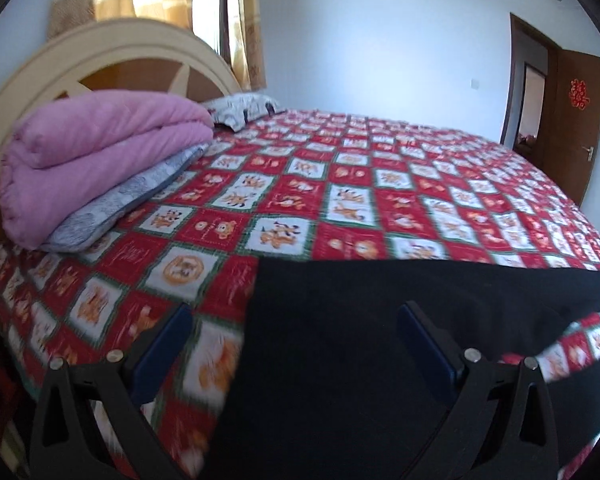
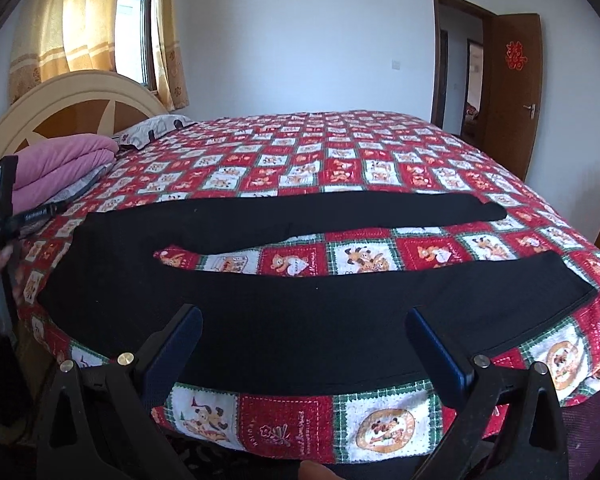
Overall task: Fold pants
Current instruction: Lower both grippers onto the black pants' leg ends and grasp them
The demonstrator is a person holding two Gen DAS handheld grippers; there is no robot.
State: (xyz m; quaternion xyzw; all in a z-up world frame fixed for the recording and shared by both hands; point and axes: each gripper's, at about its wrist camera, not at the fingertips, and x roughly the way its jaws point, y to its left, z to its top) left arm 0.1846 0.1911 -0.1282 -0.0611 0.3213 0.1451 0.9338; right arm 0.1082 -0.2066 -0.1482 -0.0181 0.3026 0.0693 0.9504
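Right wrist view: the black pants (image 2: 284,312) are lying spread flat on the bed (image 2: 340,160), legs apart, waist toward the headboard. The right tool (image 2: 302,316) and the left tool (image 1: 296,320) are both hovering wide open, gripping nothing. Folding is apparently not yet begun; next, each should be closing on the near leg's edge.

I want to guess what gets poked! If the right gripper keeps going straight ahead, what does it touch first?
Most likely the black pants: the open right gripper points at the near leg spread on the bed. Depth is hard to judge.
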